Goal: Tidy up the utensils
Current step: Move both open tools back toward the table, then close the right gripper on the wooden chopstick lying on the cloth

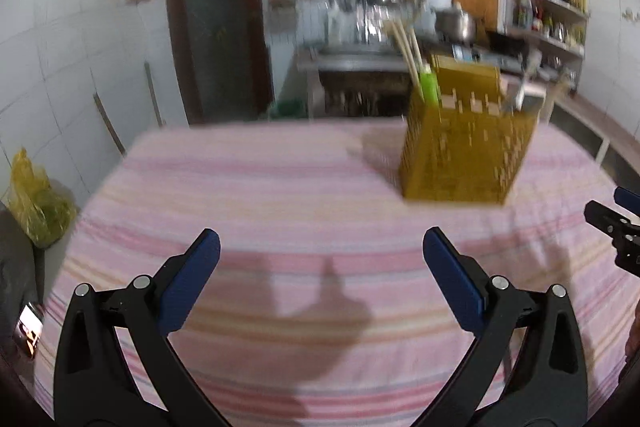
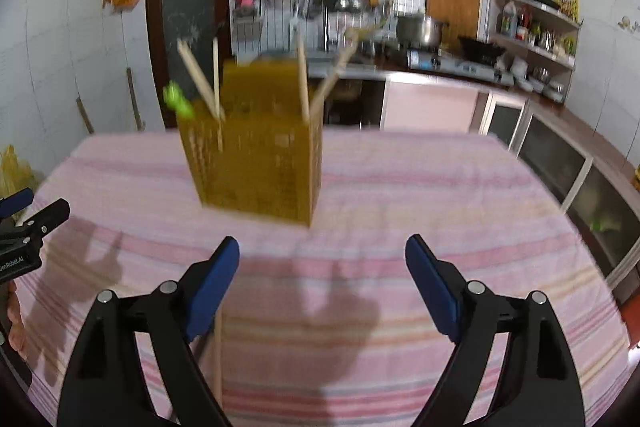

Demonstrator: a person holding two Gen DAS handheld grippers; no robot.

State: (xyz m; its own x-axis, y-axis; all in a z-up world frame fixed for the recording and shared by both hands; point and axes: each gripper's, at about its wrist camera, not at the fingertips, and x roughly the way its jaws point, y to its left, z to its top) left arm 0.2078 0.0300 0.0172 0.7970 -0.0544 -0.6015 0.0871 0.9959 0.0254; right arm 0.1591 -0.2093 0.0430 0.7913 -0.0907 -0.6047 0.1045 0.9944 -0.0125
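"enRobot.AI" on left gripper (image 2: 24, 215)

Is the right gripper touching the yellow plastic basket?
Apart. The right wrist view shows striped pink cloth between the open right gripper and the yellow plastic basket.

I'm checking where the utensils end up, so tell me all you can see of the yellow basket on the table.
The yellow basket is a tall, boxy holder that looks like plastic, its walls pierced with rows of small slots. It stands upright on the pink striped tablecloth, blurred in both views. Chopsticks and a green-handled utensil stick out of its top, leaning at angles. Neither gripper touches it.
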